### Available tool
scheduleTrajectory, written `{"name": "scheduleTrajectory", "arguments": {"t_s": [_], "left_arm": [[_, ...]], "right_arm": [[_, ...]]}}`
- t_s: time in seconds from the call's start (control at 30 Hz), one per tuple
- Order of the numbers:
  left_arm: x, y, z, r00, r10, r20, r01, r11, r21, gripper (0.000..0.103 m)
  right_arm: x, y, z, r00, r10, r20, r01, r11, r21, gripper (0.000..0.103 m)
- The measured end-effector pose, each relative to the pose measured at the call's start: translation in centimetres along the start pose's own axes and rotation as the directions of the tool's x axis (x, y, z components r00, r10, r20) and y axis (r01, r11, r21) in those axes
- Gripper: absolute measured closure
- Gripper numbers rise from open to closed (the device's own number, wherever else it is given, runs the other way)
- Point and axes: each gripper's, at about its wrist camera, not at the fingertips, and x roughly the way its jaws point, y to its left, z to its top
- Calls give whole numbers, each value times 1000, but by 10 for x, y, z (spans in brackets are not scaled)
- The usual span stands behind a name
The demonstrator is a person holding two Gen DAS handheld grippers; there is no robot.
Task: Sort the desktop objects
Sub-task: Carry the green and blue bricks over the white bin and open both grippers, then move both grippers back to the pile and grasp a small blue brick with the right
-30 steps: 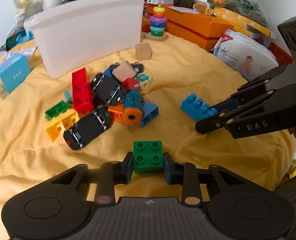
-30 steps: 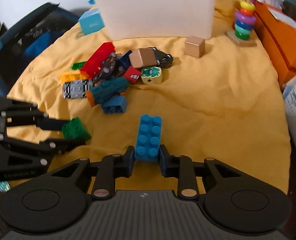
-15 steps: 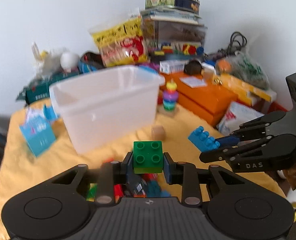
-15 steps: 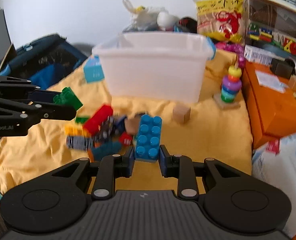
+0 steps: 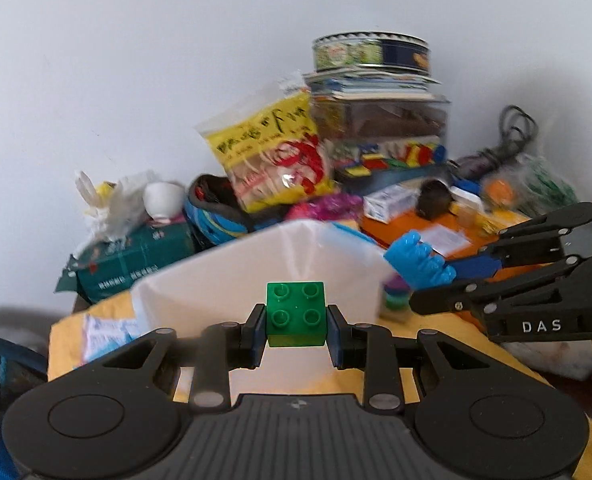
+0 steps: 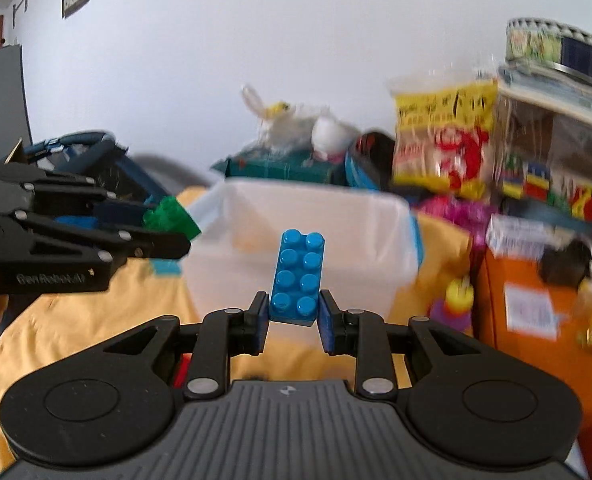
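My left gripper (image 5: 296,328) is shut on a green four-stud brick (image 5: 295,312), held up in front of the white plastic bin (image 5: 216,280). My right gripper (image 6: 292,320) is shut on a long blue brick (image 6: 298,276), also raised before the bin (image 6: 356,216). The right gripper with its blue brick (image 5: 418,262) shows at the right of the left wrist view, near the bin's right corner. The left gripper with its green brick (image 6: 172,216) shows at the left of the right wrist view. The pile of loose toys on the yellow cloth is out of sight below.
Behind the bin are a yellow snack bag (image 5: 272,156), a dark green box (image 5: 132,256), a white cup (image 5: 162,198) and stacked boxes with a round tin (image 5: 372,52). An orange box (image 6: 536,300) and a ring-stacker toy (image 6: 458,300) stand right of the bin.
Both grippers have risen from the cloth with their bricks and moved toward the bin. The toy pile has dropped out of view.
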Motion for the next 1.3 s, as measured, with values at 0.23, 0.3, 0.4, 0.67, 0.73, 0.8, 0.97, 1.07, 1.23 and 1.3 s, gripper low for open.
{"name": "scheduleTrajectory", "arguments": {"t_s": [0.23,0.3,0.4,0.67,0.73,0.8,0.97,1.07,1.23,1.3], "left_arm": [[51,32,23,993,113,14,-113,993,-40,69],[68,39,29,988,152,-20,-153,987,-55,69],[84,45,32,980,188,-64,-193,978,-77,62],[46,44,6,993,83,-87,-95,985,-143,53],[27,37,-6,996,31,-83,-43,988,-147,52],[10,27,-19,996,19,-84,-30,991,-127,52],[-34,4,-60,996,-77,-49,69,986,-149,44],[-47,-12,-90,992,-105,-73,93,985,-147,43],[-45,-38,-136,969,-133,-209,104,984,-142,43],[-42,-42,-148,960,-135,-246,94,981,-171,43]], "right_arm": [[51,-16,46,997,-39,68,34,997,66,74],[67,-18,52,997,-47,59,42,995,89,74],[90,-21,53,996,-79,45,74,991,110,70],[73,-19,30,999,-39,-2,39,996,79,57],[61,-18,21,1000,-14,-14,15,996,85,57],[50,-17,10,999,5,-35,-1,995,95,57],[22,-7,-23,998,14,-69,-8,995,97,57],[4,5,-50,997,-3,-73,8,998,60,55],[-6,22,-90,987,48,-155,-40,998,58,55],[-3,27,-104,972,97,-215,-81,994,80,55]]}}
